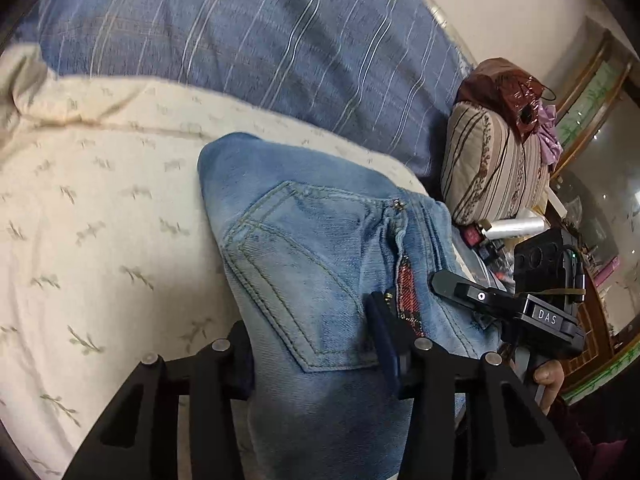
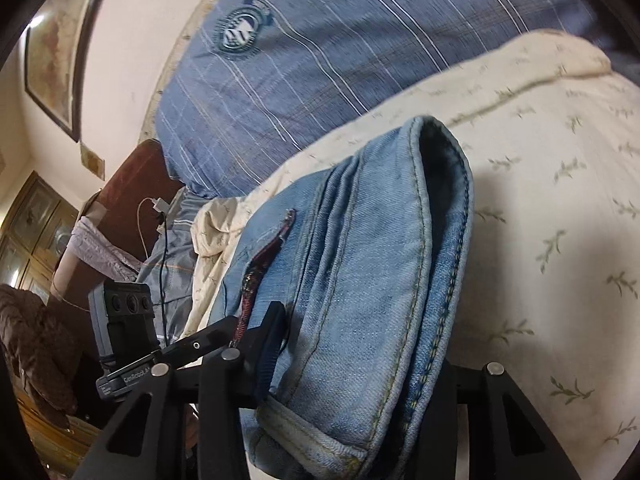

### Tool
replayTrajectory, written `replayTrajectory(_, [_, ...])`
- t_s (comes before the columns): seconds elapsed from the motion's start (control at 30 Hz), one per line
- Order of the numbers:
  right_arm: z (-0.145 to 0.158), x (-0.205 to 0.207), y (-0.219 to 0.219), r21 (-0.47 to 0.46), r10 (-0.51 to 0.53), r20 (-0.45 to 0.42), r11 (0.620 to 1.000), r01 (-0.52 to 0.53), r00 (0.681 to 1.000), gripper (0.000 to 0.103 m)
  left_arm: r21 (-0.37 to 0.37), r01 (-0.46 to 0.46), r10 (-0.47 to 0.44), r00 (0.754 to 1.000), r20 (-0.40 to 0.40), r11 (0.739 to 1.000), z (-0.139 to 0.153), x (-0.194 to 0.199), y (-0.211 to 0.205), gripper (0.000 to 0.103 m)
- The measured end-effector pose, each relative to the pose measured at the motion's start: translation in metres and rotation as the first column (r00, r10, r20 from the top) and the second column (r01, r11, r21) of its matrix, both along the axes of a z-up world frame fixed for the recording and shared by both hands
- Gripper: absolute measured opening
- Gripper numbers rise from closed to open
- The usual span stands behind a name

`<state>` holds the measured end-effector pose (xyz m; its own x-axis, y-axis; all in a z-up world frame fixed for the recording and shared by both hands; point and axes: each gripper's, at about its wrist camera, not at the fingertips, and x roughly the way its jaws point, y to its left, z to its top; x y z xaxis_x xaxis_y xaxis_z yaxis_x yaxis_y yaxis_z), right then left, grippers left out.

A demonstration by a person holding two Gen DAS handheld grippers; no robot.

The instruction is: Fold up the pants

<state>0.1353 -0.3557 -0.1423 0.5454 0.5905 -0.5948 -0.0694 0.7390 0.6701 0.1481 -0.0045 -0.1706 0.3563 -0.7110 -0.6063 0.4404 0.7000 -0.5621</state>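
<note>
folded jeans bunched between both tools, left gripper and right gripper clamping them

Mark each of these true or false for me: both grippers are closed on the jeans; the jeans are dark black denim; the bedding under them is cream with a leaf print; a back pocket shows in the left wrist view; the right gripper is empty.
1. Both grippers are closed on the jeans. True: the left gripper and the right gripper each clamp a bunch of denim.
2. The jeans are dark black denim. False: they are faded light blue.
3. The bedding under them is cream with a leaf print. True.
4. A back pocket shows in the left wrist view. True.
5. The right gripper is empty. False: folded denim fills it.
</note>
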Motion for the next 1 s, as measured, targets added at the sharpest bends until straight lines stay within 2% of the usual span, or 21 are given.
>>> replayTrajectory(0.17, [0.012,0.01,0.016,-0.008,0.024,0.071,1.0,-0.023,0.997,0.045,0.003,-0.063,0.063,0.994,0.085,0.998,0.015,0.002,0.011,0.049])
replayTrajectory(0.33, [0.013,0.027,0.031,0.016,0.03,0.082,0.999,-0.031,0.996,0.045,0.028,-0.114,0.11,0.986,0.127,0.993,0.021,0.012,0.019,0.049])
replayTrajectory(0.5, [0.004,0.05,0.047,0.012,0.05,0.069,0.999,-0.051,0.996,0.045,0.035,-0.158,0.153,0.981,0.118,0.987,0.019,0.025,0.027,0.049])
replayTrajectory(0.6, [-0.003,0.06,0.053,0.015,0.062,0.049,0.998,-0.063,0.997,0.045,0.042,-0.169,0.166,0.983,0.08,0.985,0.012,0.033,0.033,0.049])
replayTrajectory(0.73, [-0.012,0.067,0.052,0.025,0.064,0.007,0.998,-0.064,0.998,0.045,0.08,-0.175,0.171,0.983,0.06,0.981,0.006,0.039,0.03,0.049])
replayTrajectory(0.87, [-0.024,0.072,0.048,0.057,0.053,-0.051,0.997,-0.05,0.997,0.045,0.118,-0.192,0.191,0.981,0.019,0.974,-0.003,0.045,0.029,0.057])
replayTrajectory(1.0, [-0.029,0.074,0.051,0.04,0.051,-0.059,0.998,-0.049,0.997,0.045,0.137,-0.216,0.22,0.975,-0.011,0.967,-0.012,0.049,0.032,0.066])
